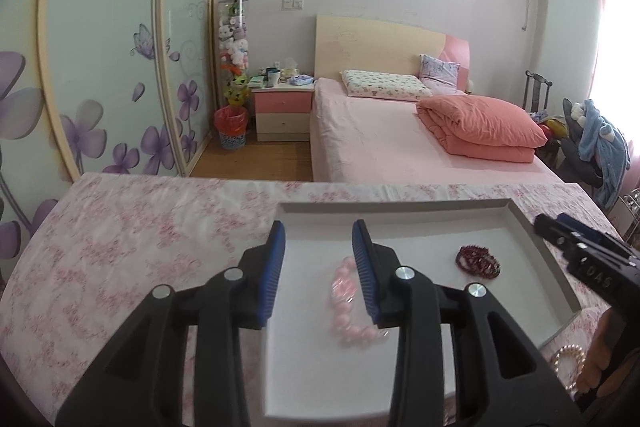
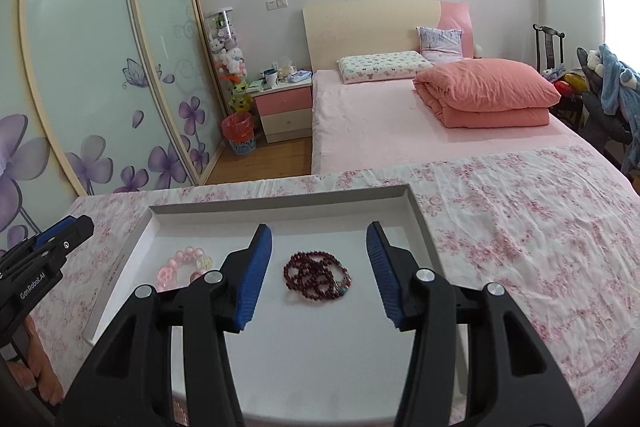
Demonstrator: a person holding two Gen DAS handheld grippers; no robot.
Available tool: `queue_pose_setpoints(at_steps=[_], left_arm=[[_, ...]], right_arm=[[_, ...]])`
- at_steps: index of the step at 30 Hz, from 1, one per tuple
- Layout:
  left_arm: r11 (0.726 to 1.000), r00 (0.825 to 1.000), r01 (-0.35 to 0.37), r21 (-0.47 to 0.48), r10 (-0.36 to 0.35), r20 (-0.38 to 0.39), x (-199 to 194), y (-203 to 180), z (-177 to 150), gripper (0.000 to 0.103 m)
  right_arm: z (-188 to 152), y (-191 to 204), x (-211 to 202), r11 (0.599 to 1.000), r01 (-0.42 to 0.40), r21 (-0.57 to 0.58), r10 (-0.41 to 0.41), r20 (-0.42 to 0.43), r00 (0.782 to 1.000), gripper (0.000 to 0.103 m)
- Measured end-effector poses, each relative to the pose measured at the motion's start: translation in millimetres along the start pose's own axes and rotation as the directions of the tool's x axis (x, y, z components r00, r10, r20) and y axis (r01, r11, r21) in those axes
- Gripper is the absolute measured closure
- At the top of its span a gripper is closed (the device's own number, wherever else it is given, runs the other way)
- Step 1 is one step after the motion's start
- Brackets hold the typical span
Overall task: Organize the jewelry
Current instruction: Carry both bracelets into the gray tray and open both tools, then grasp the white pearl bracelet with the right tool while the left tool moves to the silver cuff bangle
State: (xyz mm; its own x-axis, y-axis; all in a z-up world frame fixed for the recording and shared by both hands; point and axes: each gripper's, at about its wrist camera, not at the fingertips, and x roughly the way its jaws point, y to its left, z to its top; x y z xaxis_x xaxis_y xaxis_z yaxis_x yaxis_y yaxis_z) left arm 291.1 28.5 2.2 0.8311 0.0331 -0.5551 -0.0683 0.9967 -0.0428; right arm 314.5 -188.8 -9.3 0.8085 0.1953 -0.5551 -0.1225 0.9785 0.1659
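A shallow white tray [image 1: 532, 239] [image 2: 420, 223] lies on a floral pink cloth. In it lie a pink bead bracelet [image 1: 344, 291] [image 2: 180, 265] and a dark red bead bracelet [image 1: 479, 259] [image 2: 318, 275]. My left gripper [image 1: 319, 239] is open and empty above the tray, the pink bracelet beside its right finger. My right gripper [image 2: 319, 237] is open and empty, the dark red bracelet between and beneath its fingers. A pearl bracelet [image 1: 568, 359] lies on the cloth outside the tray's right side. Each gripper shows in the other's view: the right [image 1: 576, 243], the left [image 2: 52, 239].
The floral-clothed table [image 2: 520, 211] ends just beyond the tray. Behind it stand a pink bed [image 1: 400, 143] with a folded quilt [image 1: 480, 125], a nightstand [image 1: 282, 107], a red bin [image 1: 231, 125], wardrobe doors at left and a chair with clothes [image 1: 596, 143].
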Motion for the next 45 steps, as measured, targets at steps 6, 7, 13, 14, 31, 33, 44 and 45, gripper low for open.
queue_pose_setpoints(at_steps=[6,7,13,14,31,33,44,45], left_arm=[[1.000,1.000,-0.015,-0.015,0.015,-0.024,-19,20,-19,0.064],[1.000,1.000,-0.016,-0.014,0.016,-0.025,-24,23,-24,0.062],[1.000,0.999,-0.014,0.005,0.014,-0.046,-48,36,-55,0.059],[1.000,0.999,-0.011,0.005,0.012,-0.050,-51,39,-60,0.058],[0.998,0.994,0.027,0.048,-0.022,-0.106,-72,37,-107,0.034],[0.998,0.993,0.038,0.057,-0.031,-0.111,-72,35,-109,0.032],[0.988,0.986,0.082,0.132,-0.062,-0.153,-68,18,-117,0.015],[0.986,0.986,0.083,0.143,-0.060,-0.158,-67,15,-118,0.014]], right_arm=[[-17,-15,-27,1.000,0.014,-0.008,-0.014,0.002,1.000,0.052],[-21,-19,-32,1.000,0.019,-0.010,-0.019,0.001,1.000,0.052],[-47,-41,-58,0.998,0.056,-0.034,-0.056,-0.020,0.998,0.052],[-52,-46,-60,0.998,0.061,-0.034,-0.062,-0.031,0.998,0.052],[-112,-83,-48,0.989,0.136,-0.055,-0.146,-0.271,0.951,0.068],[-113,-81,-49,0.988,0.135,-0.070,-0.149,-0.268,0.952,0.079],[-113,-92,-51,0.985,0.172,-0.031,-0.174,-0.265,0.948,0.092],[-113,-93,-51,0.985,0.172,-0.031,-0.174,-0.265,0.948,0.092]])
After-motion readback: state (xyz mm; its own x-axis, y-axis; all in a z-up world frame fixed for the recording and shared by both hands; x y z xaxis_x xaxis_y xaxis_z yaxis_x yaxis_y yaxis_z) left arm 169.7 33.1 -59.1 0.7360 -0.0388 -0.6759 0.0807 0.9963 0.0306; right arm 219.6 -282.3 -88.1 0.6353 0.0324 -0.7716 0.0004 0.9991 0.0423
